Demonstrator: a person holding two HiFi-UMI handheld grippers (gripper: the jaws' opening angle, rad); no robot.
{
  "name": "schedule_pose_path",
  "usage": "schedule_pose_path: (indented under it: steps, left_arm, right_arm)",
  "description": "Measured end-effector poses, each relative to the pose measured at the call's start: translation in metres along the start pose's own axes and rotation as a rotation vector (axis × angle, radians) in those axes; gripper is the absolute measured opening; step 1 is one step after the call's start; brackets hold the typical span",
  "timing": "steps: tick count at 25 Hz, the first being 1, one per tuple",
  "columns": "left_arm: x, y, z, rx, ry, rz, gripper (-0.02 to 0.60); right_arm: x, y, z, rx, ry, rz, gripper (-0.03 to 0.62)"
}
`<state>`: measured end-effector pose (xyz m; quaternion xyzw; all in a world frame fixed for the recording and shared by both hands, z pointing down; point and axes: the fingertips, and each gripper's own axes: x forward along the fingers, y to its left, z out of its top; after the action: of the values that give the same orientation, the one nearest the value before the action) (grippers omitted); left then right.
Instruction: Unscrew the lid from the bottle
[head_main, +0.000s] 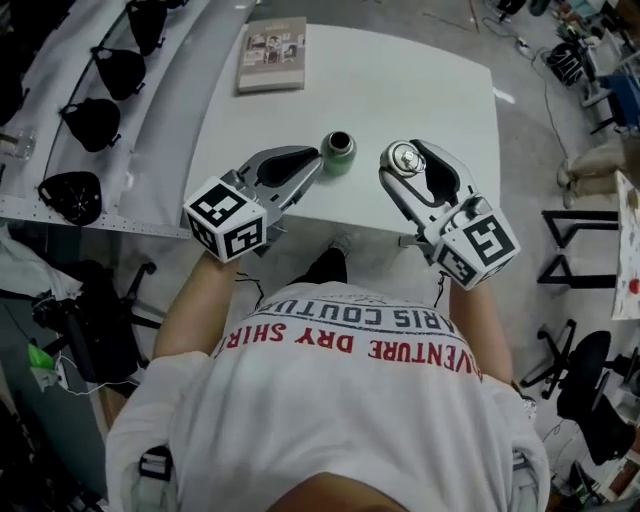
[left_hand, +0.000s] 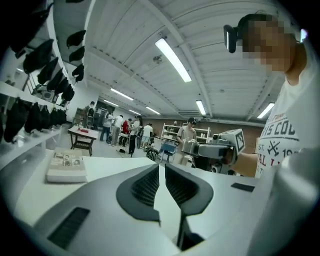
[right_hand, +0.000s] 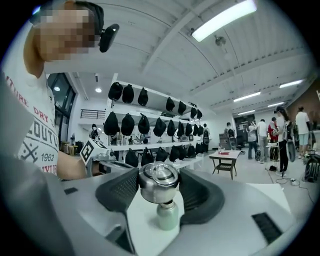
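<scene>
Showing the lid (head_main: 404, 157) freed, clamped in the right tongs (head_main: 403, 162) beside the open bottle (head_main: 338, 152); left tongs (head_main: 314, 161) together, empty; setting-down likely follows.

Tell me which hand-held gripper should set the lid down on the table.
Right. The right hand-held gripper is clamped on the lid, clear of the open bottle and over the table. The left hand-held gripper is shut on nothing beside the bottle.

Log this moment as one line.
lid: off, held in right gripper | bottle: open, upright on table | left gripper: shut, empty, beside bottle
</scene>
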<state>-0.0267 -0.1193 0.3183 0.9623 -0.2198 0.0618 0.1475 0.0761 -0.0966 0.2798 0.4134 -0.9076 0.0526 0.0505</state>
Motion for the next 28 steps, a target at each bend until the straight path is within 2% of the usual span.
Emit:
schedule_pose_path:
  steps: [3, 5, 9, 13, 15, 23, 28]
  left_arm:
    - [-0.013, -0.025, 0.010, -0.019, 0.005, 0.073, 0.049]
    - [-0.020, -0.043, 0.017, -0.015, -0.001, 0.088, 0.048]
    - [-0.034, -0.075, 0.028, 0.012, -0.039, 0.089, 0.048]
    - [-0.041, -0.096, 0.034, -0.026, -0.087, 0.056, 0.046]
    - [-0.042, -0.102, 0.033, -0.028, -0.082, 0.049, 0.046]
    - [-0.046, -0.123, 0.030, 0.050, -0.064, 0.055, 0.046]
    - [-0.050, -0.122, 0.030, 0.042, -0.064, 0.069, 0.046]
  right_arm:
    - [-0.022, 0.017, 0.007, 0.006, -0.016, -0.017, 0.256]
    - [-0.032, 0.027, 0.010, 0.002, -0.019, -0.019, 0.256]
    - [-0.047, 0.047, 0.013, -0.002, -0.019, -0.017, 0.256]
    - [-0.065, 0.061, 0.018, -0.016, -0.042, -0.034, 0.256]
    - [-0.071, 0.066, 0.019, -0.019, -0.055, -0.041, 0.256]
    - [-0.081, 0.076, 0.016, -0.018, -0.071, -0.052, 0.256]
    - [-0.080, 0.080, 0.016, -0.020, -0.066, -0.044, 0.256]
